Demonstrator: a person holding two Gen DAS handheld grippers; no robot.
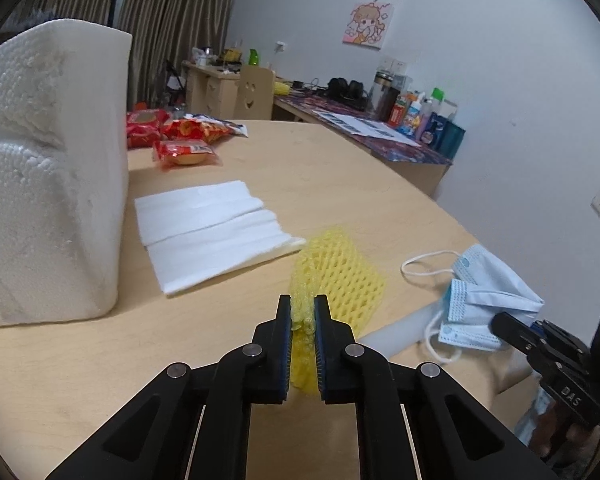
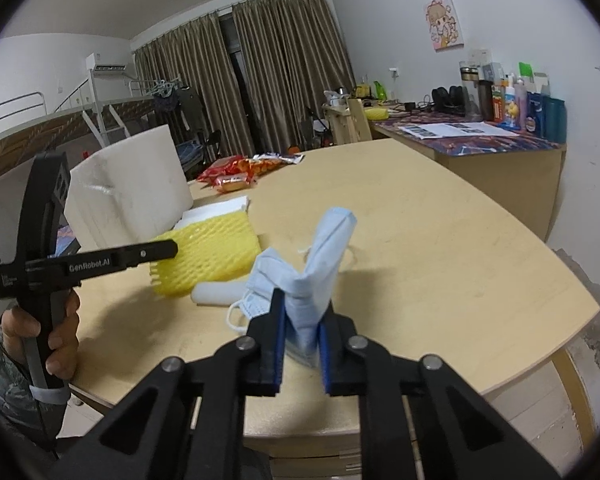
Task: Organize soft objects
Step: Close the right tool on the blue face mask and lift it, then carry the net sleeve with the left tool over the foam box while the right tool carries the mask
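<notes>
My left gripper (image 1: pixel 302 304) is shut on a yellow foam fruit net (image 1: pixel 340 276), which it holds just above the wooden table (image 1: pixel 340 168). The net also shows in the right wrist view (image 2: pixel 208 254), with the left gripper's finger over it. My right gripper (image 2: pixel 302 312) is shut on a bundle of light blue face masks (image 2: pixel 316 268), lifted and folded upward. The masks show in the left wrist view (image 1: pixel 484 300) at the right, near the right gripper (image 1: pixel 504 322). A white foam roll (image 2: pixel 218 294) lies between net and masks.
A big white polystyrene block (image 1: pixel 48 168) stands at the left. A flat white foam sheet (image 1: pixel 212 232) lies beside it. Red snack packets (image 1: pixel 180 136) lie at the far side. A cluttered desk (image 1: pixel 380 128) stands along the wall. The table's edge is near the masks.
</notes>
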